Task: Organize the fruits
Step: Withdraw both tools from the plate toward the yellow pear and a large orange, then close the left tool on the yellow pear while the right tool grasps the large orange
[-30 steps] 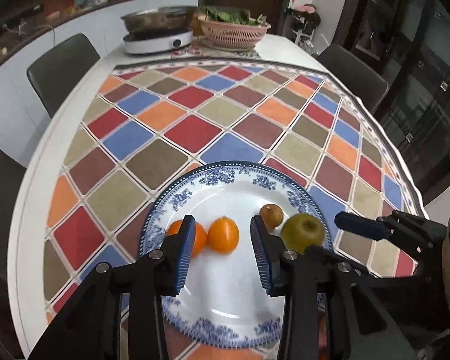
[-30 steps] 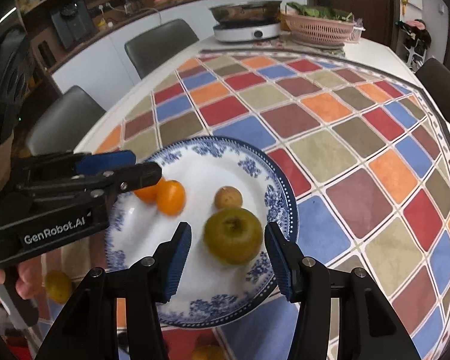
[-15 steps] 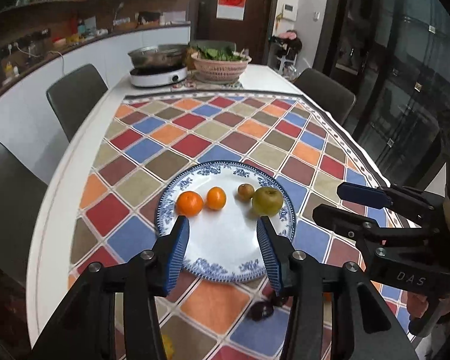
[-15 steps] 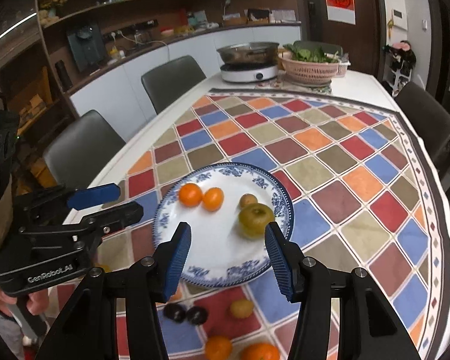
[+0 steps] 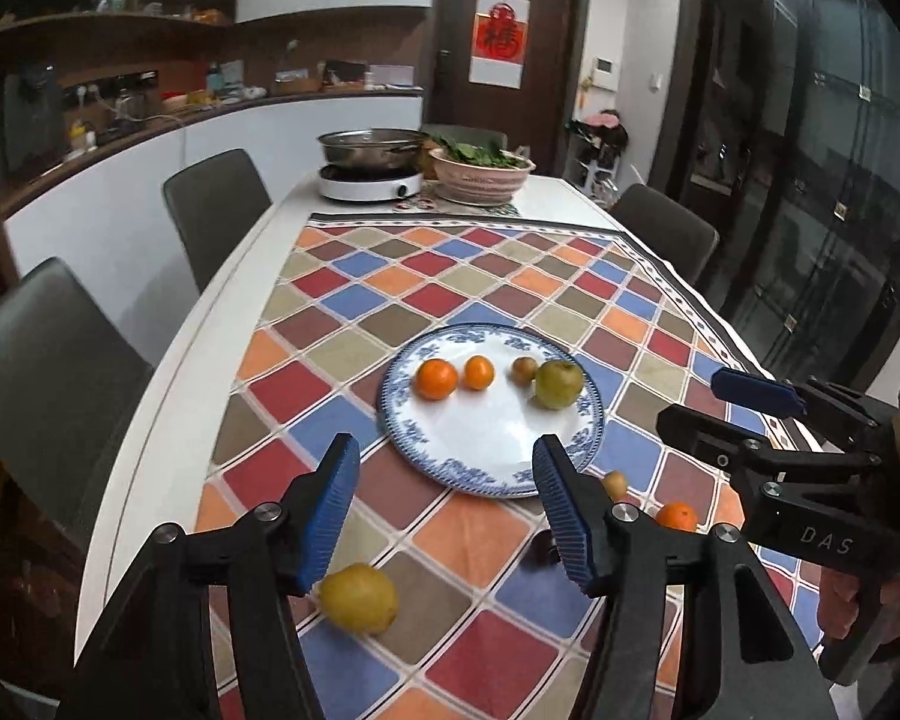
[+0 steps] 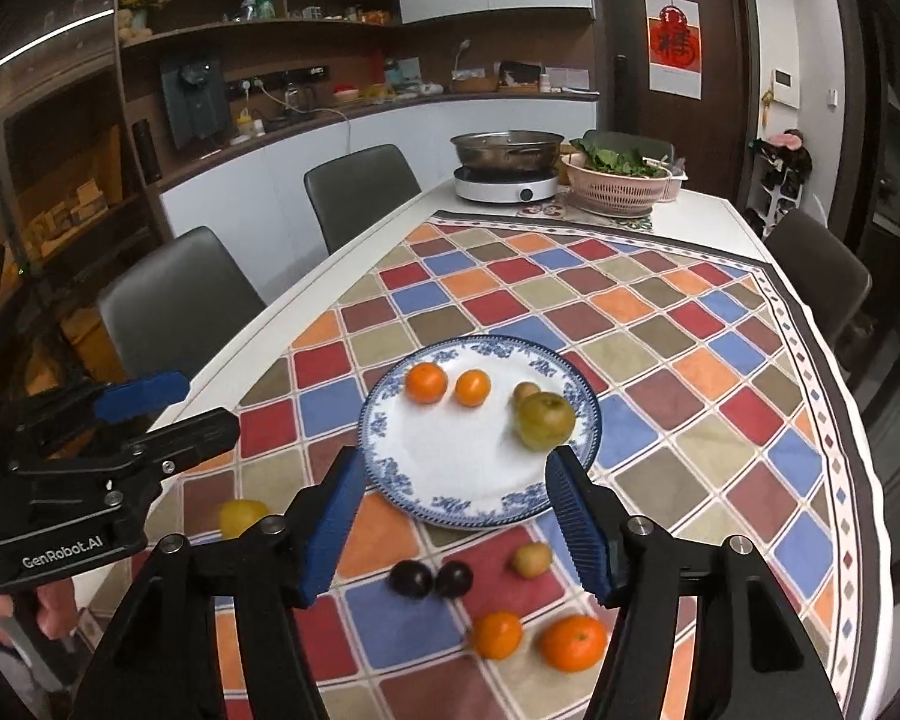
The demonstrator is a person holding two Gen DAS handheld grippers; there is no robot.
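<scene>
A blue-rimmed white plate (image 5: pixel 480 444) (image 6: pixel 450 456) holds two oranges (image 5: pixel 435 378) (image 6: pixel 426 383), a small brown fruit (image 5: pixel 524 369) and a green apple (image 5: pixel 559 384) (image 6: pixel 544 420). Loose on the checked cloth lie a yellow lemon (image 5: pixel 359 598) (image 6: pixel 243 516), two dark plums (image 6: pixel 411 577), a small brown fruit (image 6: pixel 532 559) and two oranges (image 6: pixel 497 634). My left gripper (image 5: pixel 444 444) (image 6: pixel 210 405) hovers short of the plate, its jaws opening with nothing between them. My right gripper (image 6: pixel 457 462) (image 5: pixel 690 399) hangs beside it, jaws opening too and holding nothing.
At the far end of the table (image 5: pixel 168 456) stand a steel pot on a white cooker (image 5: pixel 371 171) and a pink basket of greens (image 5: pixel 483 171). Grey chairs (image 5: pixel 216 204) line the left side, and one stands at the right (image 6: pixel 822 264).
Both grippers have drawn back and up from the plate, which now looks smaller. Their jaws stand wider apart. The loose fruits on the cloth have come into view.
</scene>
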